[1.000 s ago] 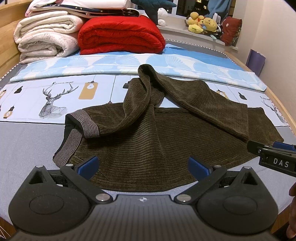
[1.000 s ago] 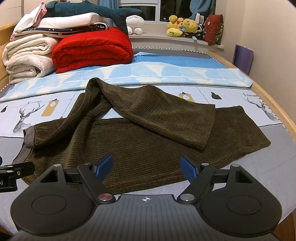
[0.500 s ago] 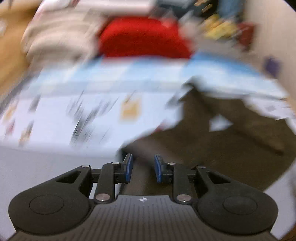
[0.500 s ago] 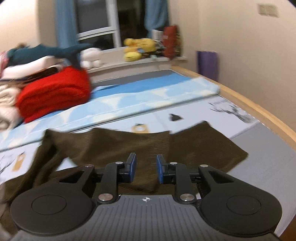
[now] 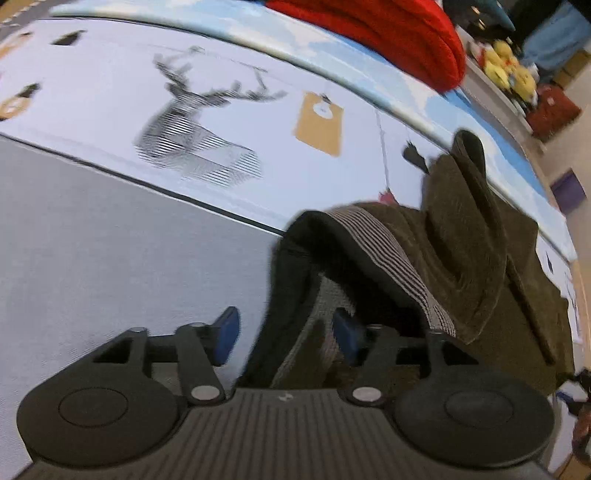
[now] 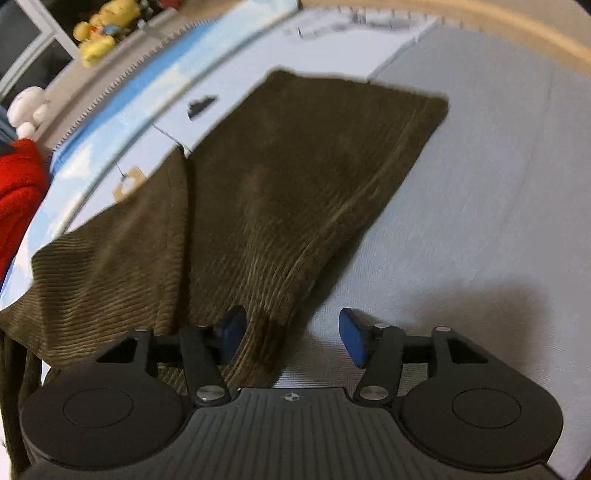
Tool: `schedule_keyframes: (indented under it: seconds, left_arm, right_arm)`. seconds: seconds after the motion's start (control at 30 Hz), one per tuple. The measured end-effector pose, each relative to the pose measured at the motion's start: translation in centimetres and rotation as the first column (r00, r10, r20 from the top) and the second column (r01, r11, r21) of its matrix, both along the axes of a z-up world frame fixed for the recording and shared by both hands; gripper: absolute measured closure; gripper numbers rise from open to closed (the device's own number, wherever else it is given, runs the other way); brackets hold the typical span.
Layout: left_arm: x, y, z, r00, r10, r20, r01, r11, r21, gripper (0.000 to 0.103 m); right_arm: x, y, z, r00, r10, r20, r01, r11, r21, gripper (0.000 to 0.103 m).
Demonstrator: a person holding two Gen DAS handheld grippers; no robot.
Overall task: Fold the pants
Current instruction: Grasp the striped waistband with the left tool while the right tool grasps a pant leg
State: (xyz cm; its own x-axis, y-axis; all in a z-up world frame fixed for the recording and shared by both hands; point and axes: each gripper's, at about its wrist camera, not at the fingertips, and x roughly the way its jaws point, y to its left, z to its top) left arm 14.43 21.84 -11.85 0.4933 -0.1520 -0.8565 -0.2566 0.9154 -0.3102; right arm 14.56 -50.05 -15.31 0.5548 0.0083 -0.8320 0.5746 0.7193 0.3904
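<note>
Dark olive-brown ribbed pants point(image 6: 280, 192), grey-striped waistband point(image 5: 384, 254), red blanket point(image 5: 388, 33), deer-print sheet point(image 5: 195, 125)

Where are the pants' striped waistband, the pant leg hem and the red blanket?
striped waistband point(image 5: 384, 247): left wrist view, on the raised ribbed band.
pant leg hem point(image 6: 424, 125): right wrist view, on the stitched cuff edge.
red blanket point(image 5: 388, 33): left wrist view, on its folded front.

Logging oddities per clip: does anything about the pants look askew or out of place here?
Yes. The brown pants lie unevenly: in the left wrist view, one leg is bunched in a raised ridge across the rest, and the striped waistband is curled up rather than flat.
</note>
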Motion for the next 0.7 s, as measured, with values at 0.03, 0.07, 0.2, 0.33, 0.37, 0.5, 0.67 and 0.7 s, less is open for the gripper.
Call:
schedule_keyframes:
  seconds: [0.03, 0.07, 0.2, 0.33, 0.37, 0.5, 0.67, 0.7]
  left_arm:
    - [0.6, -0.5, -0.4, 1.000, -0.019, -0.009, 0.020, 1.000, 0.022, 0.031]
    - [1.1, -1.0, -0.8, 0.999, -0.037, -0.015, 0.037, 0.998, 0.045, 0.031]
    - [2.2, -2.6, -2.0, 0.996, -0.081, -0.022, 0.083, 0.990, 0.118, 0.031]
    - [2.1, -4.3, -1.1, 0.984, -0.180, -0.015, 0.179, 0.965, 0.190, 0.081]
    - [1.8, -4.5, -0.6, 0.980, -0.198, -0.011, 0.196, 0.958, 0.208, 0.086]
    - [0.3, -3.5, 2.3, 0.981, -0.186, 0.053, 0.173, 0.967, 0.190, 0.089]
    - [-3.8, 0.2, 6.6, 0.987, -0.072, 0.142, 0.052, 0.989, 0.140, 0.090]
    - [-4.7, 1.2, 7.1, 0.989, -0.052, 0.139, 0.033, 0.990, 0.135, 0.090]
  right_arm:
    - [0.5, 0.2, -0.2, 1.000, 0.004, 0.001, -0.004, 1.000, 0.000, 0.039]
    - [1.1, 0.5, -0.2, 1.000, 0.018, 0.006, -0.018, 1.000, -0.019, 0.035]
    - [2.9, 2.3, 0.0, 0.998, 0.070, -0.004, -0.070, 0.992, -0.106, 0.051]
    - [3.1, 2.4, 0.8, 0.997, 0.077, -0.011, -0.078, 0.989, -0.126, 0.093]
    - [2.5, 2.0, 1.2, 0.997, 0.076, 0.004, -0.074, 0.989, -0.126, 0.093]
    - [0.6, 2.2, 4.4, 0.988, 0.120, 0.101, -0.104, 0.982, -0.156, 0.095]
    - [-3.2, 2.5, 7.9, 0.967, 0.202, 0.154, -0.180, 0.973, -0.145, 0.096]
    - [-3.8, 2.7, 8.1, 0.962, 0.232, 0.141, -0.212, 0.966, -0.148, 0.096]
